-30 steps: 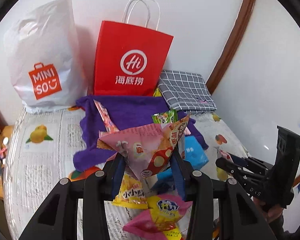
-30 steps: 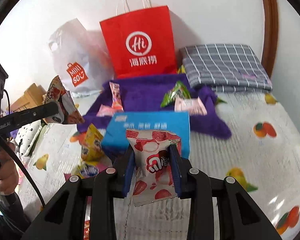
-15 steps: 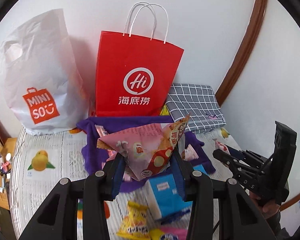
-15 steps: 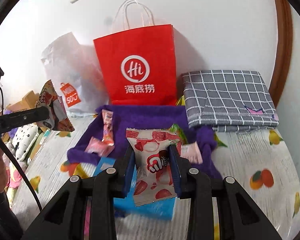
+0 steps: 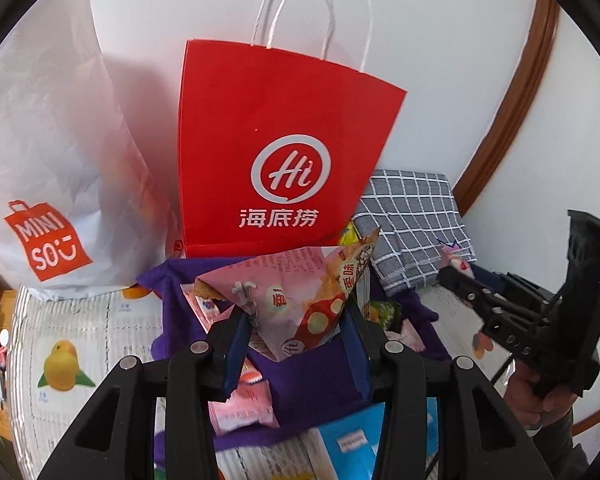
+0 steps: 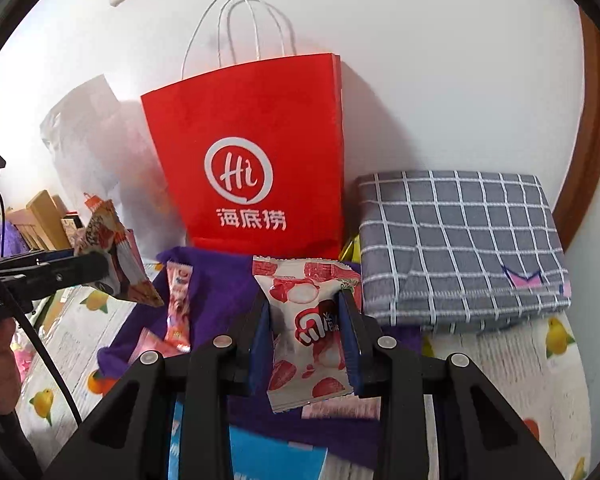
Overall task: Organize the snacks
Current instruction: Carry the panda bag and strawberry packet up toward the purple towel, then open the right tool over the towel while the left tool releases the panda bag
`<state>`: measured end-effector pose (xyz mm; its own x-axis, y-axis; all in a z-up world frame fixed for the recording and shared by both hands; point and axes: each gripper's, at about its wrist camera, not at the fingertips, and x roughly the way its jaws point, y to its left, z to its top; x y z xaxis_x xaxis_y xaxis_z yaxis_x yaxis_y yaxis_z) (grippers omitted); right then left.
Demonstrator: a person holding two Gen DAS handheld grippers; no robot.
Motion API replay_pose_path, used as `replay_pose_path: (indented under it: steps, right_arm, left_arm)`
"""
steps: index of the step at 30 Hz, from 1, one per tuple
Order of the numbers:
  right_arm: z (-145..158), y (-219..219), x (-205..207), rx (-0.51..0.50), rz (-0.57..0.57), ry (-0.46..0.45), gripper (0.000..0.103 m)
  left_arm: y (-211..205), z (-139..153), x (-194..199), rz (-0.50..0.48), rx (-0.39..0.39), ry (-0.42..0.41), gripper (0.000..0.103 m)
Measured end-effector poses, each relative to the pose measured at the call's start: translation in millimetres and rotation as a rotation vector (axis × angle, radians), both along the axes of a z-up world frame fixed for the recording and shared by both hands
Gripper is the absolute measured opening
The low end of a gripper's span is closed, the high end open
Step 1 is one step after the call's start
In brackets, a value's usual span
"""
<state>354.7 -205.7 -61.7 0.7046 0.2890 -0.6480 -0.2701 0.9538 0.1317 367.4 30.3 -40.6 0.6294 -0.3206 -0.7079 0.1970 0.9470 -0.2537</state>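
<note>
L claw (image 5: 296,320) clamped on pink triangular snack pkt (image 5: 296,296); R claw (image 6: 306,320) clamped on red-white snack pkt (image 6: 308,320). I see both held above purple cloth (image 6: 216,280) on bed, facing red paper bag (image 6: 256,160) upright against wall, white plastic bag (image 5: 48,160) beside it.

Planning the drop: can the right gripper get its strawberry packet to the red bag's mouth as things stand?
Probably yes. Nothing stands between the right gripper, shut on the strawberry packet, and the red bag, but its mouth sits higher, so lift first.
</note>
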Motion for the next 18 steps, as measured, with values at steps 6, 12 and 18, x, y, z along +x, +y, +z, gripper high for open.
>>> replay_pose_path:
  steps: [6, 12, 18]
  right_arm:
    - [3, -6, 21, 0.006, -0.011, -0.027, 0.032]
    - [-13, -3, 40, -0.002, -0.004, -0.011, 0.032]
    - [-36, 2, 53, -0.024, 0.016, 0.055, 0.032]
  left_arm:
    - [5, -13, 23, 0.015, 0.002, 0.018, 0.041]
    - [6, -34, 35, 0.021, 0.018, 0.057, 0.041]
    - [5, -55, 45, 0.025, 0.035, 0.102, 0.041]
